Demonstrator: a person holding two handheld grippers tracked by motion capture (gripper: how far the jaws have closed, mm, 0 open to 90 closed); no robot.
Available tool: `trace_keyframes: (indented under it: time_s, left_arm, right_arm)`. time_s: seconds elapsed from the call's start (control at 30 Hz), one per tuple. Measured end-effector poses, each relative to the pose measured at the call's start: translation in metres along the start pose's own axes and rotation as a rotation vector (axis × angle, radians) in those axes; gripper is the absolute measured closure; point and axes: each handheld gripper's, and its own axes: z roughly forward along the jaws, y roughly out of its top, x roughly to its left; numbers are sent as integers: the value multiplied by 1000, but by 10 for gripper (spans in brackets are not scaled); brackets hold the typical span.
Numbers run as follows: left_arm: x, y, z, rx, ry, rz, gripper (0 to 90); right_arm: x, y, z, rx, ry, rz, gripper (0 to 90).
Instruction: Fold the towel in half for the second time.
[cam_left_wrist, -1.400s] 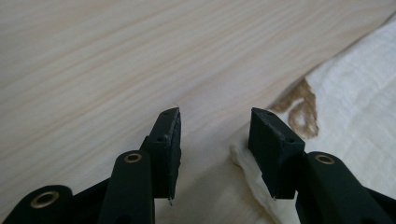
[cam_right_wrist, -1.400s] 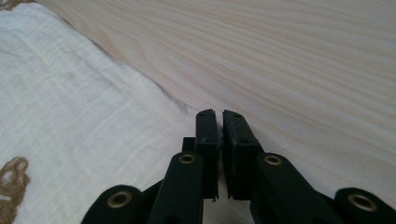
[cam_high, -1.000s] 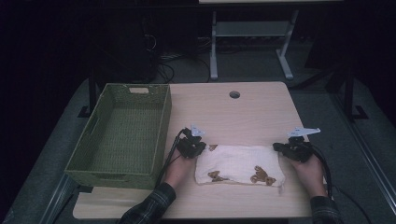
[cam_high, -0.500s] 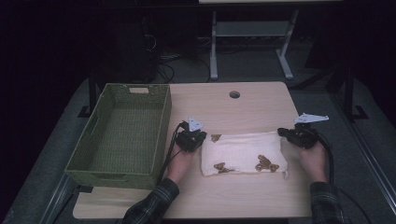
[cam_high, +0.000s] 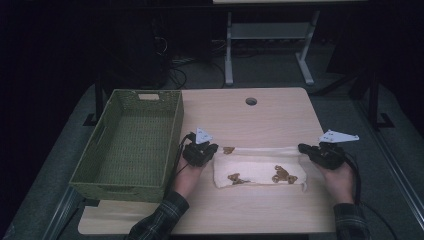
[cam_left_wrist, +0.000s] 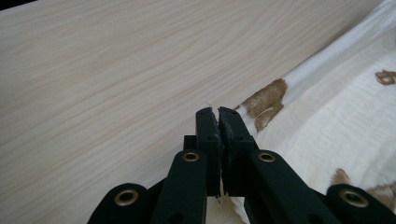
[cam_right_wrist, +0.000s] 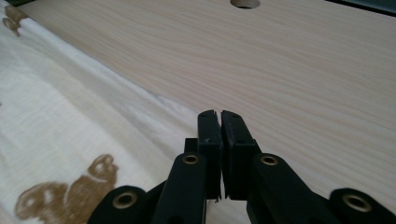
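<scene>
The pale wooden table (cam_high: 260, 120) is carrying a green woven basket (cam_high: 132, 142) on its left side. Just right of the basket, a white cloth (cam_high: 260, 167) printed with brown animals is hanging stretched between two hands, near the table's front edge. The left gripper (cam_high: 204, 152) is pinching the cloth's left corner, jaws clamped together on it. The right gripper (cam_high: 312, 151) is pinching the right corner likewise.

Dim room; grey floor (cam_high: 280, 75), pale table (cam_high: 280, 115)
</scene>
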Motion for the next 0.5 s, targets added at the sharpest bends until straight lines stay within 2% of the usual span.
trace_keyframes:
  time_s: [0.17, 0.33, 0.5]
  left_arm:
    - [-6, -2, -9, 3, -20, 17, 874]
    - [-10, -5, -14, 12, -41, 11, 874]
    - [-16, -11, -18, 41, -57, 32, 872]
  right_arm:
    - [6, -6, -10, 1, 6, -3, 870]
    - [11, -11, -15, 13, 10, -18, 869]
    - [15, -17, -20, 19, 13, -16, 868]
